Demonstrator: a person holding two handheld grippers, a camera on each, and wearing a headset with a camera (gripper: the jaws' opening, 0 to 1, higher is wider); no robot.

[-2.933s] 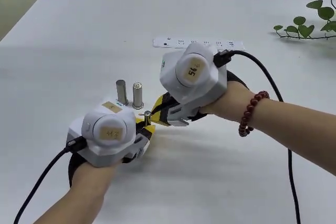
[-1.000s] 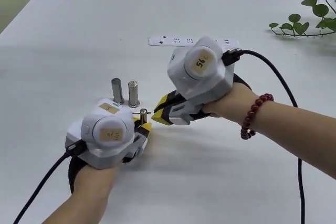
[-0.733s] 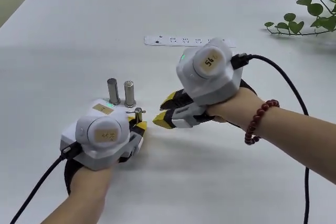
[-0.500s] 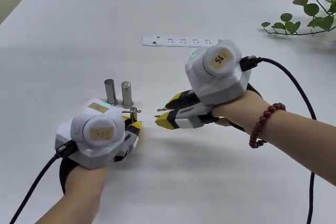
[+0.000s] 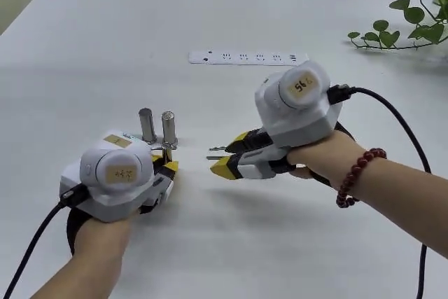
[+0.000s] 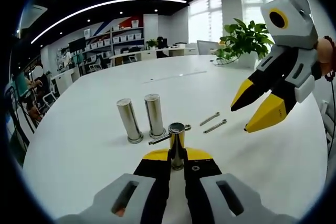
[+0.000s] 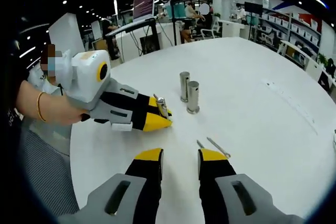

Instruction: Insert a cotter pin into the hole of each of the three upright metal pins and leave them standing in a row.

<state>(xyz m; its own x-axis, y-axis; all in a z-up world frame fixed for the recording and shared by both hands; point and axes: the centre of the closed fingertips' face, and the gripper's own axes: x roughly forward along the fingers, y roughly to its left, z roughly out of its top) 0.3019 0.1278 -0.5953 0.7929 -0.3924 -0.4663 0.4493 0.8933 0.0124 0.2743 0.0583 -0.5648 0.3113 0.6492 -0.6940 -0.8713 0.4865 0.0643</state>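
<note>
My left gripper (image 5: 165,167) (image 6: 178,157) is shut on the base of a short metal pin (image 5: 166,150) (image 6: 177,141), held upright with a cotter pin (image 6: 161,138) through its hole. Just behind it two more metal pins (image 5: 145,125) (image 5: 168,126) (image 6: 128,120) (image 6: 154,115) stand side by side on the white table. My right gripper (image 5: 222,159) (image 7: 181,156) hovers to the right of the held pin, open and with nothing in it. Two loose cotter pins (image 6: 210,118) (image 6: 216,126) (image 7: 218,147) lie on the table in front of it.
A white power strip (image 5: 248,57) lies further back on the table (image 5: 105,47). A potted plant's leaves (image 5: 406,19) reach in at the far right. Black cables trail from both grippers toward me.
My right gripper has drawn back to the right, away from the held pin. The cotter pin stays in the pin's hole. The left gripper keeps its hold.
</note>
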